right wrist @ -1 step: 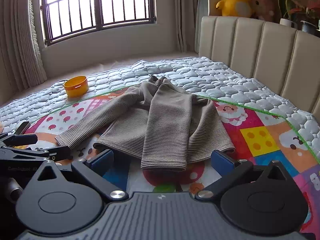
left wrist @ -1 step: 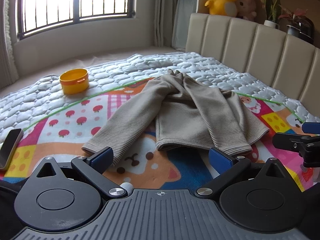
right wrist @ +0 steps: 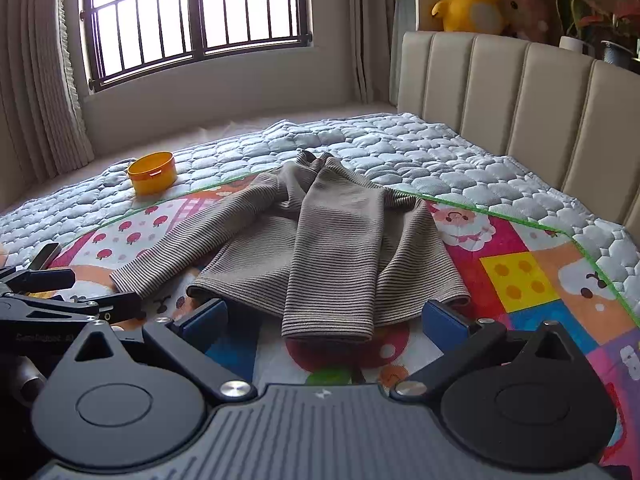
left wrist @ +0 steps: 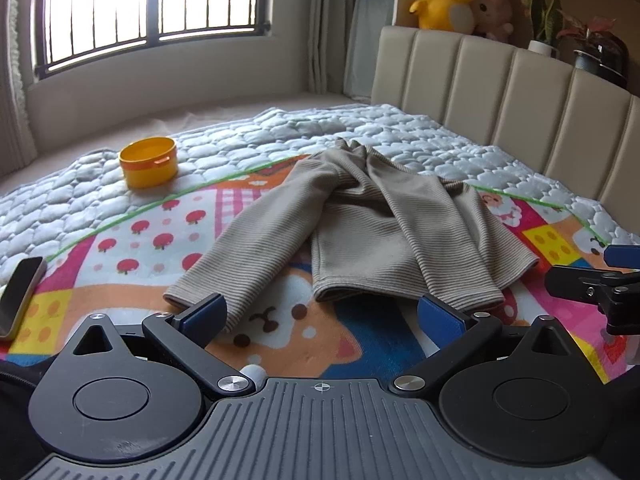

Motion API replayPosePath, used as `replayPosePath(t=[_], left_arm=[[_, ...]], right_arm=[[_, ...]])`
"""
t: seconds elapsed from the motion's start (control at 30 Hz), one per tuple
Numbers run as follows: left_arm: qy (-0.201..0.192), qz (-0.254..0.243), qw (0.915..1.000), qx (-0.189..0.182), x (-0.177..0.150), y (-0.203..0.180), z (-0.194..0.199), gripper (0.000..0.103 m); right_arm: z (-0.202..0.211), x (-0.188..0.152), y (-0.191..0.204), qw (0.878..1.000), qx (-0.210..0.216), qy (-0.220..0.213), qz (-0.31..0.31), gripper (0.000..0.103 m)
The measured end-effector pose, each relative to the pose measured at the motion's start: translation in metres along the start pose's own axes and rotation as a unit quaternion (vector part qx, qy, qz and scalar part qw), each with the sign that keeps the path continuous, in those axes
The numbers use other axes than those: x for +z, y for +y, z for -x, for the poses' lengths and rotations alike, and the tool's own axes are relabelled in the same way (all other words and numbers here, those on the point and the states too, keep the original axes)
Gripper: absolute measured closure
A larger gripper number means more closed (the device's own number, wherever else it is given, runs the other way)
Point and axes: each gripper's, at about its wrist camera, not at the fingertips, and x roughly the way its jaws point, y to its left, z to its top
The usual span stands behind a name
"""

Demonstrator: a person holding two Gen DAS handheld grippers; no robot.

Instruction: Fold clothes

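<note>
A beige striped long-sleeved top (left wrist: 380,232) lies flat on a colourful cartoon mat (left wrist: 120,248) on the bed. Its right sleeve is folded over the body; its left sleeve (left wrist: 248,248) stretches out toward the near left. It also shows in the right wrist view (right wrist: 336,248). My left gripper (left wrist: 320,314) is open and empty, just short of the left sleeve cuff and hem. My right gripper (right wrist: 326,318) is open and empty, just short of the folded sleeve's cuff. The right gripper also shows in the left wrist view (left wrist: 600,280).
A yellow round tub (left wrist: 149,162) stands on the quilted cover at the far left. A phone (left wrist: 20,296) lies at the mat's left edge. A padded headboard (left wrist: 520,92) runs along the right, with plush toys (left wrist: 444,0) and plants above it.
</note>
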Motion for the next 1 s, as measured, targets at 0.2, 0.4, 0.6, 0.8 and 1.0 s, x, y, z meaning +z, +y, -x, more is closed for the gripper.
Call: replayPosePath(t=[0.2, 0.4, 0.6, 0.8, 1.0], left_arm=[[-0.001, 0.005, 1.0, -0.005, -0.005, 0.002, -0.002, 0.0], [0.0, 0.009, 1.0, -0.005, -0.01, 0.01, -0.006, 0.0], [0.003, 0.004, 1.0, -0.001, -0.01, 0.007, -0.006, 0.0], [0.007, 0.005, 1.0, 0.001, -0.009, 0.006, -0.007, 0.0], [0.01, 0.008, 0.9999, 0.001, -0.01, 0.008, -0.007, 0.0]], right_arm=[[0.0, 0.0, 0.0, 1.0, 0.002, 0.002, 0.0, 0.0], [-0.001, -0.001, 0.0, 1.0, 0.003, 0.005, 0.0, 0.0], [-0.001, -0.001, 0.001, 1.0, 0.004, 0.007, 0.001, 0.0], [-0.001, -0.001, 0.002, 1.0, 0.003, 0.006, 0.003, 0.0], [-0.002, -0.002, 0.003, 1.0, 0.003, 0.006, 0.006, 0.0]])
